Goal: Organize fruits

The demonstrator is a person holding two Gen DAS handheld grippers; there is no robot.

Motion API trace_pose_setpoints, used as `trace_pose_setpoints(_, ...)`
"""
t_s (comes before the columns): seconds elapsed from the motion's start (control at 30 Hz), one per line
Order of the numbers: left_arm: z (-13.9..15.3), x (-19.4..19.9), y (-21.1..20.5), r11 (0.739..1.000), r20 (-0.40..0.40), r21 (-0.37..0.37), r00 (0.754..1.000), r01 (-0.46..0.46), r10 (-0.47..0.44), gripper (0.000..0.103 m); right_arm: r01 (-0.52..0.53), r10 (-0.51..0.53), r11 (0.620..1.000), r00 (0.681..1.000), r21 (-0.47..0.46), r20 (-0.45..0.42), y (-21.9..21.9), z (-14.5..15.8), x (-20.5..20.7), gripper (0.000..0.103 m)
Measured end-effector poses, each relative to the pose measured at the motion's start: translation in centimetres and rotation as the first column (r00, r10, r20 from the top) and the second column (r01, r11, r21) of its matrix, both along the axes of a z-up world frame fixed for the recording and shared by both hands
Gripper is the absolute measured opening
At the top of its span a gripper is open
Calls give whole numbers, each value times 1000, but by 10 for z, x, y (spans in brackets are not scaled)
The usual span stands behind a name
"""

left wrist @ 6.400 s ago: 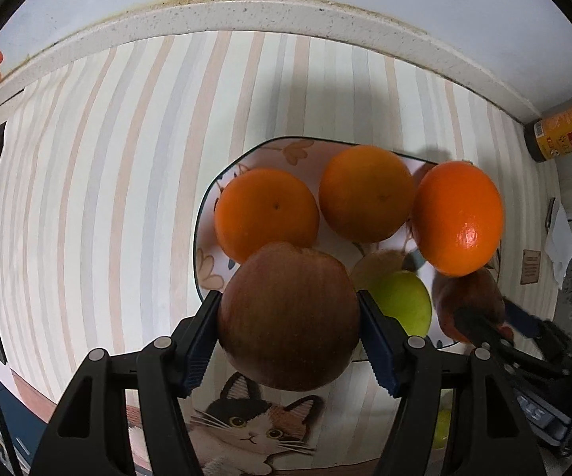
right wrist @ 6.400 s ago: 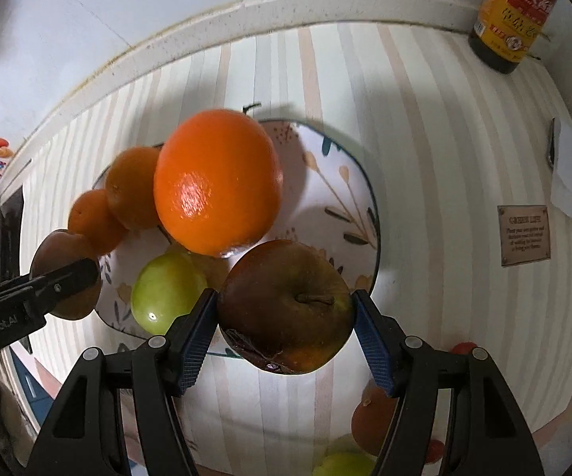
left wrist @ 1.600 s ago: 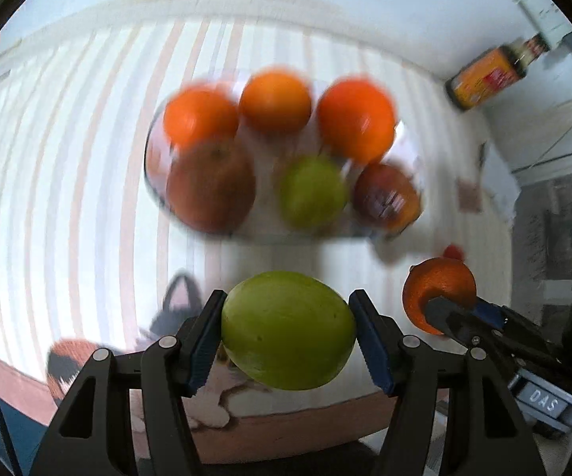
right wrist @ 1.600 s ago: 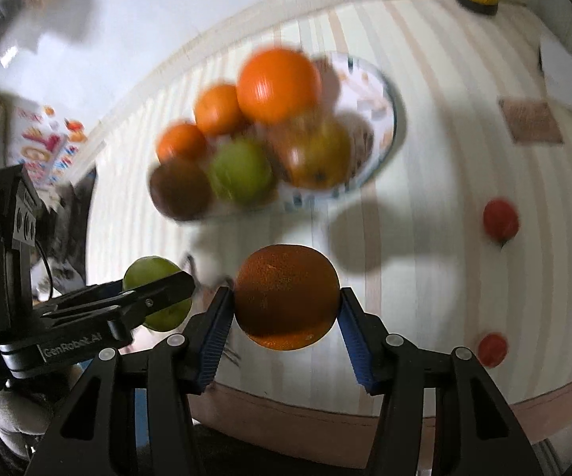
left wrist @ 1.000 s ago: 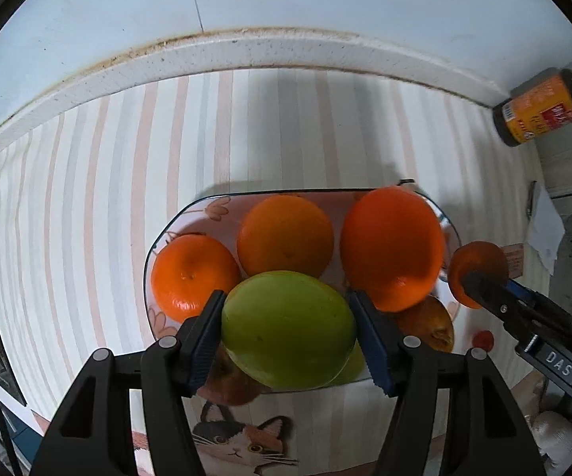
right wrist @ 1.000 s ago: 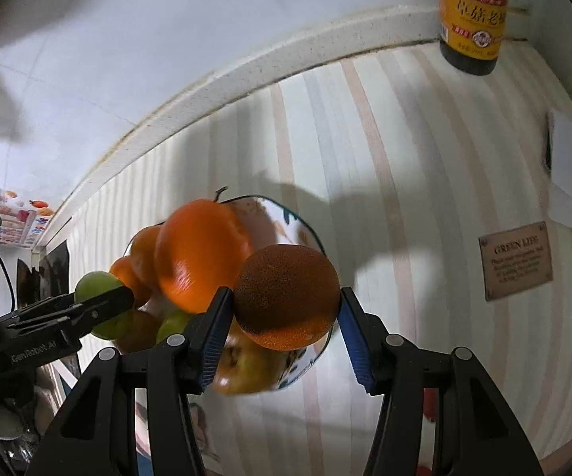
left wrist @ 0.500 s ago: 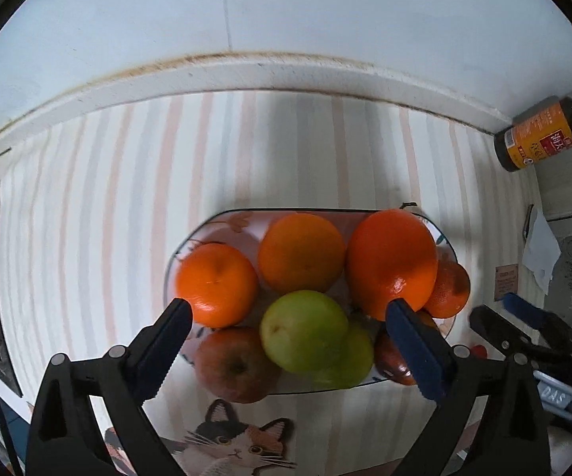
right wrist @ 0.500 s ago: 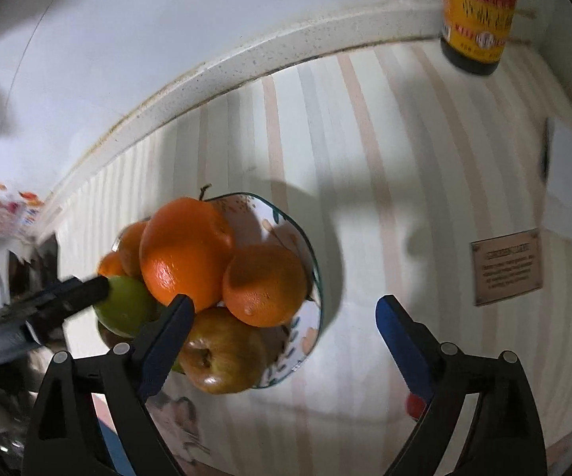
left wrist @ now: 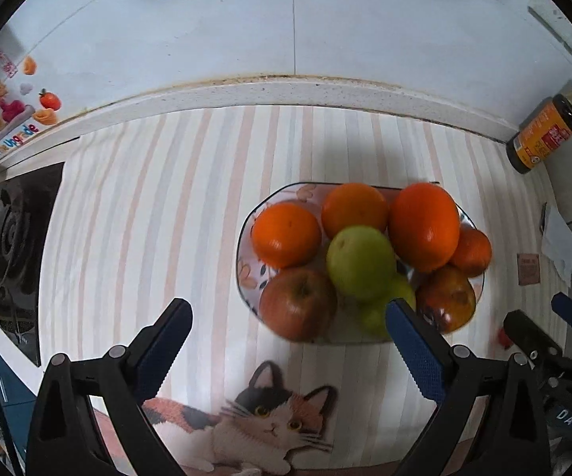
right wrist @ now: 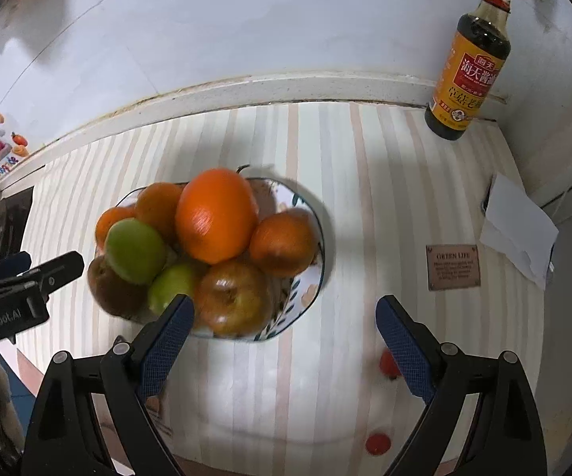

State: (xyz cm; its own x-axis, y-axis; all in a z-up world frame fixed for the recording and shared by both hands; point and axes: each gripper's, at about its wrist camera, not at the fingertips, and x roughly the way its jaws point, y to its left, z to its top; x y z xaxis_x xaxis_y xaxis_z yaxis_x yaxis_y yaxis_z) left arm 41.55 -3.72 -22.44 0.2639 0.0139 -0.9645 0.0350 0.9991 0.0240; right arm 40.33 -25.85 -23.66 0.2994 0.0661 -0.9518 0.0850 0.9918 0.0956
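A patterned plate [left wrist: 248, 277] on the striped mat holds a pile of fruit. A green apple [left wrist: 359, 261] lies on top, with a big orange [left wrist: 422, 226] and two smaller oranges behind it. A red apple [left wrist: 297, 303] is at the front left. Another small orange [right wrist: 284, 244] rests at the plate's right side above a reddish apple [right wrist: 232, 297]. My left gripper [left wrist: 286, 309] hangs open and empty above the plate's near edge. My right gripper [right wrist: 284, 303] is open and empty too, just right of the pile.
Two small red fruits [right wrist: 389, 361] [right wrist: 377, 444] lie loose on the mat at the right. A soy sauce bottle [right wrist: 468, 59] stands at the back right, with a white paper [right wrist: 519, 222] and a brown label [right wrist: 452, 265] near it. A stove [left wrist: 4, 238] is at the far left.
Both grippers opened: the left let go of the green apple, the right of the small orange, both onto the pile. Both grippers then rose and drew back from the plate.
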Motion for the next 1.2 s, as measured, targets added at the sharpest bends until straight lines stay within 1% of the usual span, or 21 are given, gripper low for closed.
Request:
trace_pose_setpoints(0.13,23,-23,5,1000,59,-17,998,-8,9,100,-5,5,1000,998,-8,57,10,25,-20,95)
trace_pose_setpoints(0.27,49,-46,8,1000,119,-28,993,7,-3,100,0,2,1000,993,-14,114,16,55,-42,95)
trace_pose_setpoints(0.47,91,-81,15,998,198,-60,980,30,-18,100,1,4,1000,982,-25,187,26,98,-76,95)
trace_pose_setpoints(0.57,112,-99,17,998,245,-55,969,34,-20,100,-1,5,1000,976,-20,219,30,116,-93,95)
trace_pose_setpoints(0.67,129,-114,21,997,279,-70,960,32,-12,100,-2,6,1000,968,-14,250,34,137,-113,95)
trace_pose_setpoints(0.8,149,-133,22,997,315,-68,949,46,-22,100,-3,8,1000,957,-16,290,36,160,-135,95)
trace_pose_setpoints(1.0,167,-156,23,995,349,-72,937,65,-36,100,-6,13,1000,940,-21,340,42,193,-165,95)
trace_pose_setpoints(1.2,179,-174,23,994,366,-77,929,79,-46,100,-8,23,999,926,-40,376,46,213,-181,95)
